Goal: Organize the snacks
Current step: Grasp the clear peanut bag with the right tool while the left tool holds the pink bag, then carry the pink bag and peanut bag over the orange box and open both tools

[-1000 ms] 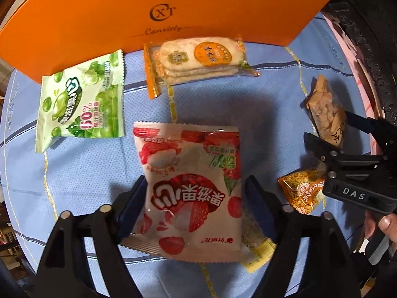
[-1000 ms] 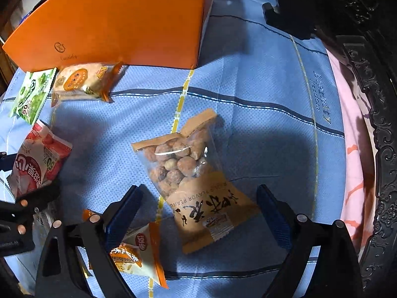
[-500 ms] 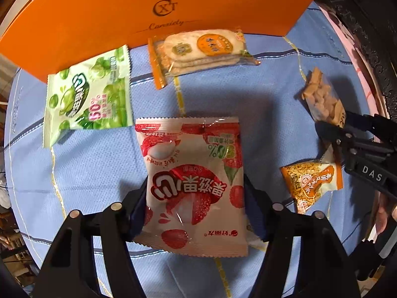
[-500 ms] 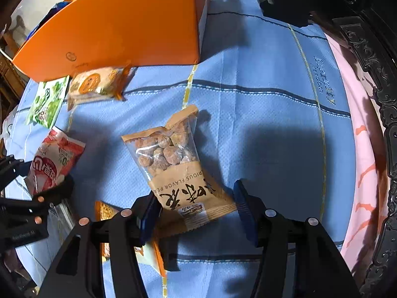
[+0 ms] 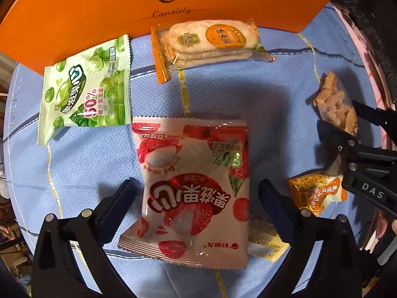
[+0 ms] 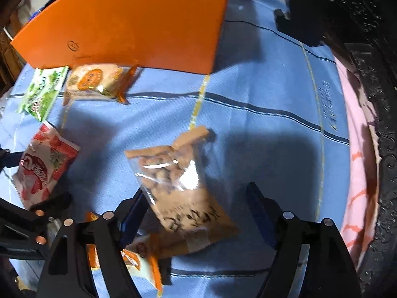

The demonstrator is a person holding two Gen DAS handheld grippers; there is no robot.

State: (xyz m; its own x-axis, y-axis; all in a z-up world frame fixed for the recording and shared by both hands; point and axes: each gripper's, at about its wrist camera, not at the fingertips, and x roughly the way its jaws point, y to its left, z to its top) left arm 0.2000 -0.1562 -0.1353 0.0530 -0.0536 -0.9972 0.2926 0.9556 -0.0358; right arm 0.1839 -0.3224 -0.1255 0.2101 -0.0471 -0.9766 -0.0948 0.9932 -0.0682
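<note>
A pink lychee gummy bag (image 5: 193, 181) lies flat on the blue cloth between the fingers of my left gripper (image 5: 196, 198). The jaws are opening, and both pads stand clear of the bag's edges. My right gripper (image 6: 196, 206) straddles a clear-and-brown bag of coated peanuts (image 6: 181, 186). Its jaws are opening too, and a gap shows at the right pad. A green grape gummy bag (image 5: 84, 92) and a rice cracker pack (image 5: 211, 42) rest against the orange box (image 5: 173, 0). A small orange snack packet (image 5: 315, 193) lies by the right gripper.
A yellow packet (image 5: 265, 243) pokes out from under the lychee bag. The blue cloth (image 6: 260, 87) stretches to the right of the orange box (image 6: 136, 24). Dark carved wood (image 6: 372, 74) and pink fabric (image 6: 357, 173) border the right side.
Both grippers closed on their bags half a second ago and have since spread apart again. The right wrist view is now blurred and has shifted slightly.
</note>
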